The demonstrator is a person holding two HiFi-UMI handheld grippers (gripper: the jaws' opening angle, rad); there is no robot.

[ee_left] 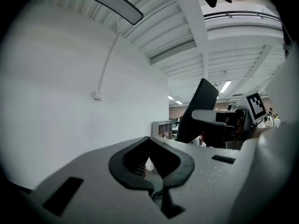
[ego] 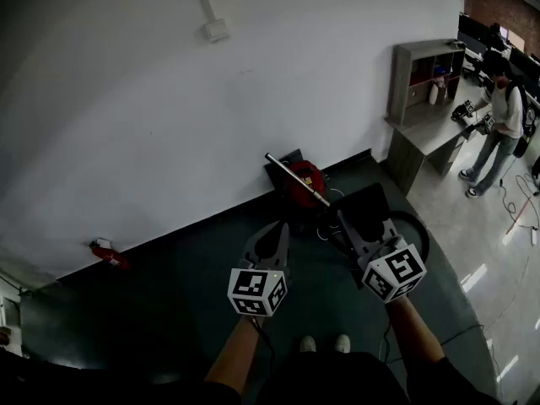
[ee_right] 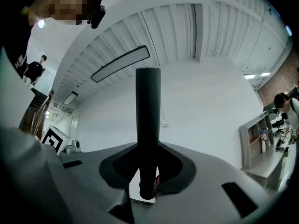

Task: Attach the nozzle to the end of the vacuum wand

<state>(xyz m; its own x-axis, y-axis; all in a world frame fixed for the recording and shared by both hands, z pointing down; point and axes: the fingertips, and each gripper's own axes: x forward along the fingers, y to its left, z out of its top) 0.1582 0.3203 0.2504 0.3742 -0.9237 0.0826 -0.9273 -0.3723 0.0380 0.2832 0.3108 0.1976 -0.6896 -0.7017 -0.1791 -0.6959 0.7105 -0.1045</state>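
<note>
In the head view a red vacuum body (ego: 305, 182) sits on the dark floor by the white wall, and its silver wand (ego: 295, 178) slants up to the left. My right gripper (ego: 361, 229) is shut on the black nozzle (ego: 369, 207), in front and to the right of the vacuum. In the right gripper view the nozzle (ee_right: 148, 125) stands as a dark tube clamped between the jaws of the right gripper (ee_right: 148, 174). To its left my left gripper (ego: 272, 234) is shut with nothing in it, which the left gripper view confirms for the left gripper (ee_left: 152, 161). That view also shows the nozzle (ee_left: 200, 110) at the right.
A black hose (ego: 415, 230) loops on the floor right of the vacuum. A grey desk with shelves (ego: 426, 78) stands at the back right, with a person (ego: 504, 116) beside it. A small red object (ego: 108, 253) lies at the wall's foot on the left. Cables trail on the right floor.
</note>
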